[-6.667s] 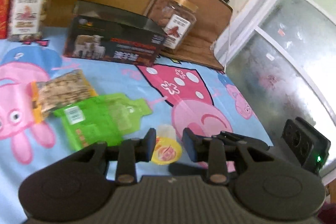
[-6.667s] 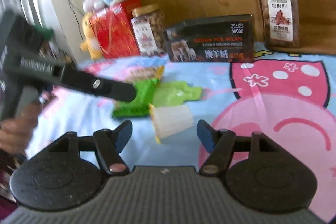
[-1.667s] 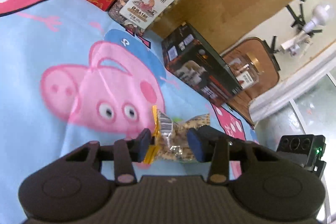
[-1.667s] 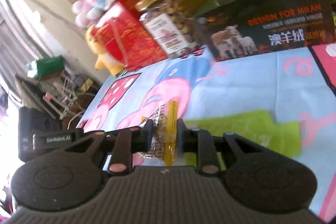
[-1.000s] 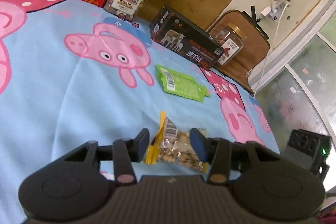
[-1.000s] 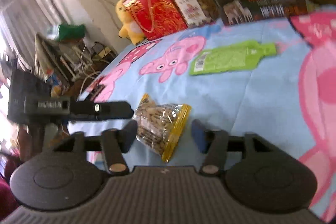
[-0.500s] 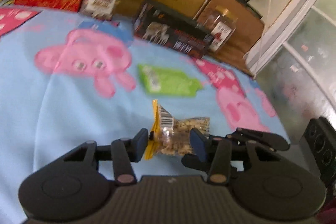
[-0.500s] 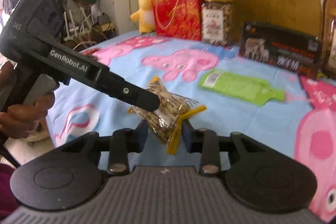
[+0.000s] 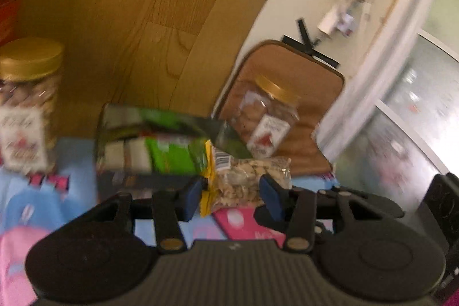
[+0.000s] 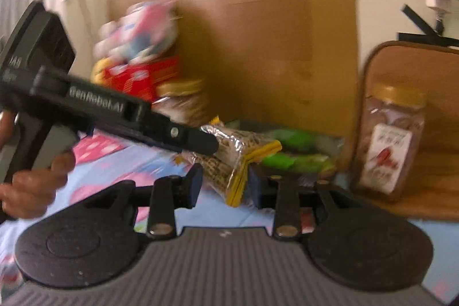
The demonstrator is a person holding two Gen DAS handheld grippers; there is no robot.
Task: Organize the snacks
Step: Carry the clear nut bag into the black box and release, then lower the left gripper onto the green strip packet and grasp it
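A clear bag of nuts with a yellow seal (image 9: pixel 243 179) (image 10: pixel 232 159) is held in the air by both grippers, just in front of the open dark box (image 9: pixel 143 151). My left gripper (image 9: pixel 232 194) is shut on the bag's sides. My right gripper (image 10: pixel 223 185) is shut on its yellow end. The left gripper's finger also shows in the right wrist view (image 10: pixel 198 142), against the bag. A green snack pouch (image 9: pixel 175 155) (image 10: pixel 295 157) lies in the box.
Two nut jars with gold lids stand by the box, one left (image 9: pixel 25 105) and one right (image 9: pixel 264 122) (image 10: pixel 390 139) on a brown board. A red gift bag (image 10: pixel 137 76) and plush toys are at the back left. The blue cartoon sheet (image 9: pixel 43 197) lies below.
Both grippers have carried the nut bag up off the sheet and forward to the dark box. The green pouch now lies in the box instead of on the sheet.
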